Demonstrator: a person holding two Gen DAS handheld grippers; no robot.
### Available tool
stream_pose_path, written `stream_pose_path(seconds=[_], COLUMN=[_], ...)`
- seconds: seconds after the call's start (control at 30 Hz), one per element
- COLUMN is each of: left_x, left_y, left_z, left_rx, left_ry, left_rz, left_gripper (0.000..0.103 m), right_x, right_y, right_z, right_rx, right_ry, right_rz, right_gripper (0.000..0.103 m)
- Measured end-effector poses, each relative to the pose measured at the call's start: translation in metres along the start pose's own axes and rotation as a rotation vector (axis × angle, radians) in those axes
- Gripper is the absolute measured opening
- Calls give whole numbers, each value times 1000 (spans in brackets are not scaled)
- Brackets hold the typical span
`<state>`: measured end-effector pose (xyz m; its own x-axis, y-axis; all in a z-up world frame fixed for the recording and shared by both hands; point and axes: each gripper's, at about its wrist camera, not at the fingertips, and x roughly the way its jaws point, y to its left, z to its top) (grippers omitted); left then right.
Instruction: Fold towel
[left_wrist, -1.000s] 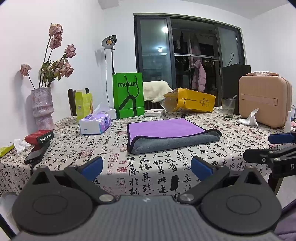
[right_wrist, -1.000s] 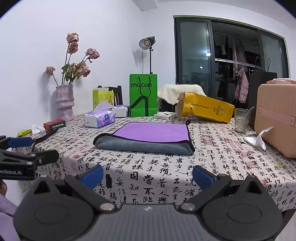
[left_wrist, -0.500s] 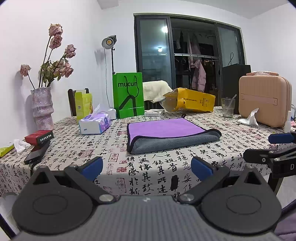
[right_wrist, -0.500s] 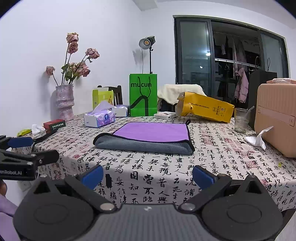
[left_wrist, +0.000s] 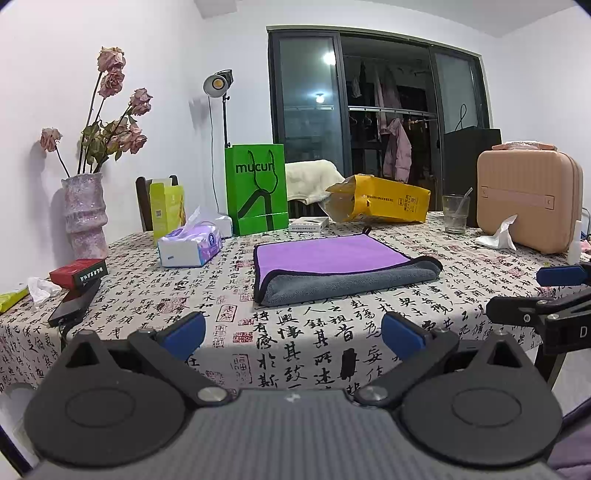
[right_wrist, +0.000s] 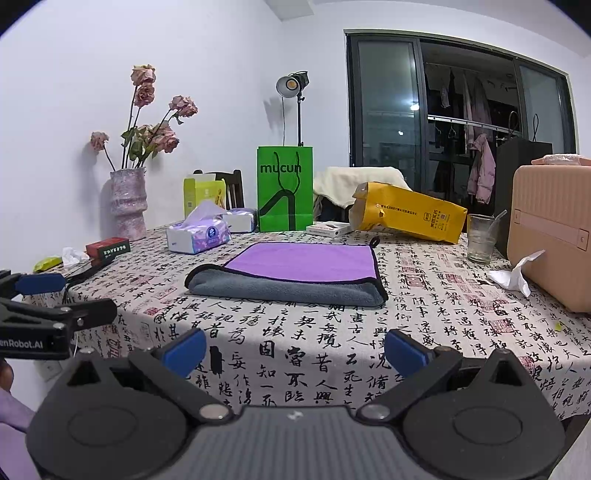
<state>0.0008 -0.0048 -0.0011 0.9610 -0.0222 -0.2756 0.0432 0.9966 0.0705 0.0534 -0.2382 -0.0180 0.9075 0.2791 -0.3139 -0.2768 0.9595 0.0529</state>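
A purple and grey towel (left_wrist: 332, 264) lies folded flat in the middle of the table; it also shows in the right wrist view (right_wrist: 295, 271), grey fold toward me. My left gripper (left_wrist: 293, 336) is open and empty, held back at the table's near edge, well short of the towel. My right gripper (right_wrist: 295, 349) is open and empty, also at the near edge. Each gripper shows in the other's view: the right one at the right side (left_wrist: 546, 291), the left one at the left side (right_wrist: 48, 299).
The table has a calligraphy-print cloth (left_wrist: 295, 354). On it stand a tissue pack (left_wrist: 190, 245), green bag (left_wrist: 257, 188), yellow bag (left_wrist: 380, 201), glass (left_wrist: 456, 214), pink case (left_wrist: 528, 203), vase of dried roses (left_wrist: 85, 218), red box (left_wrist: 78, 272) and a phone (left_wrist: 74, 304).
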Motion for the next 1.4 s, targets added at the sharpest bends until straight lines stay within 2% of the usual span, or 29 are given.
stream_pose_path(seconds=[0.6,0.83,1.1,1.4], left_x=[0,4,36,70], left_y=[0,0,9,8], left_z=[0,0,17,22], left_rx=[1,4,-6,-26], left_ry=[1,0,24,94], left_rz=[1,11,48,31], left_gripper=[103,103,103,103], right_x=[1,5,25,62], right_y=[-1,-6,-10,-29], right_z=[-1,-1,2,8], right_rx=[-2,-15,-34,2], right_ry=[0,-9,-13,32], right_rz=[-1,-27,-47,-46], right_gripper=[103,103,103,103])
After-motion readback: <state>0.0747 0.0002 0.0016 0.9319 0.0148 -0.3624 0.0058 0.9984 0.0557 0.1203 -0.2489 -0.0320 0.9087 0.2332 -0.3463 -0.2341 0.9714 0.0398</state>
